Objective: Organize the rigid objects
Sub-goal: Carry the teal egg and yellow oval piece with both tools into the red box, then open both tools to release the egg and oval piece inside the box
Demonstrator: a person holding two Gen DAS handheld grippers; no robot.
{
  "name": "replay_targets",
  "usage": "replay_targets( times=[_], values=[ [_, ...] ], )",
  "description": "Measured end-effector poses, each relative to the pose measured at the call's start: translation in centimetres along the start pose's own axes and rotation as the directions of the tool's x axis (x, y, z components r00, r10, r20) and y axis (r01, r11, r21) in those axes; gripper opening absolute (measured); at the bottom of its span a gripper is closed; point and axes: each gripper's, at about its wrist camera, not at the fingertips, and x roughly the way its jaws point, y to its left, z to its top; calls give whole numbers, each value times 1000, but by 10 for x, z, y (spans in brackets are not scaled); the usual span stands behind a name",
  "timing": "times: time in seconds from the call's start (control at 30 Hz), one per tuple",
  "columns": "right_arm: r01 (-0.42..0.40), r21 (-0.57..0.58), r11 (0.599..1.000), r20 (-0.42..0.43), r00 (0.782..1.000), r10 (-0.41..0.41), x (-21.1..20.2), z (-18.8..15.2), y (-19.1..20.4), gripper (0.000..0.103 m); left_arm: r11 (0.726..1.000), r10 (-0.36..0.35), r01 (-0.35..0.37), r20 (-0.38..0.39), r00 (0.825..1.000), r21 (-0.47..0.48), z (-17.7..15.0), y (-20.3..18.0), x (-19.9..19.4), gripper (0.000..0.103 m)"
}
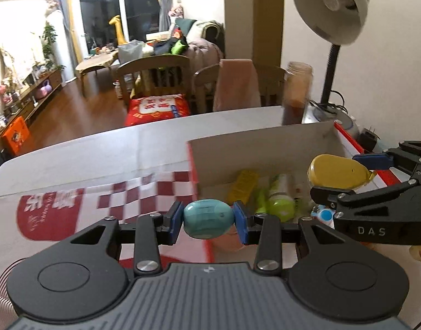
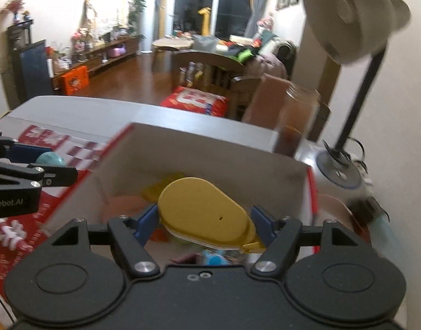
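My left gripper (image 1: pixel 208 221) is shut on a teal egg-shaped object (image 1: pixel 208 222), held above the near left edge of an open cardboard box (image 1: pixel 259 148). My right gripper (image 2: pixel 205 220) is shut on a flat yellow teardrop-shaped object (image 2: pixel 202 214), held over the box's inside (image 2: pixel 210 148). The right gripper also shows in the left wrist view (image 1: pixel 347 176) with the yellow object (image 1: pixel 336 172). The left gripper shows in the right wrist view (image 2: pixel 42 162) with the teal object (image 2: pixel 49 159). In the box lie a yellow packet (image 1: pixel 244 185), a green bottle (image 1: pixel 279 200) and a blue-white toy (image 1: pixel 324 214).
A red-and-white checked cloth (image 1: pixel 100 203) covers the white table (image 1: pixel 86 151) left of the box. A tall brown jar (image 1: pixel 297 93) and a desk lamp (image 1: pixel 334 13) stand behind the box at the right. Chairs (image 1: pixel 155 79) stand beyond the table's far edge.
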Motion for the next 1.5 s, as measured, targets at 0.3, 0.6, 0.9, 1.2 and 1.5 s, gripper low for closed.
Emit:
replay_targets(
  times=[0.3, 0.6, 0.9, 1.2, 1.5],
  values=[
    [24, 21, 999, -59, 998, -23, 12, -18, -30, 73, 999, -37, 39, -57, 998, 27, 16, -34, 48, 39],
    [13, -46, 999, -128, 992, -19, 32, -29, -21, 73, 996, -40, 50, -134, 990, 69, 22, -57, 95, 39],
    [24, -68, 997, -139, 990, -33, 44, -29, -22, 72, 996, -66, 77, -213, 975, 44, 20, -58, 119, 39],
    [19, -63, 998, -144, 989, -28, 44, -28, -21, 75, 995, -78, 91, -270, 960, 37, 22, -58, 125, 39],
    [26, -43, 999, -109, 994, -31, 31, -27, -21, 87, 995, -89, 95, -219, 972, 17, 19, -53, 109, 65]
  ],
)
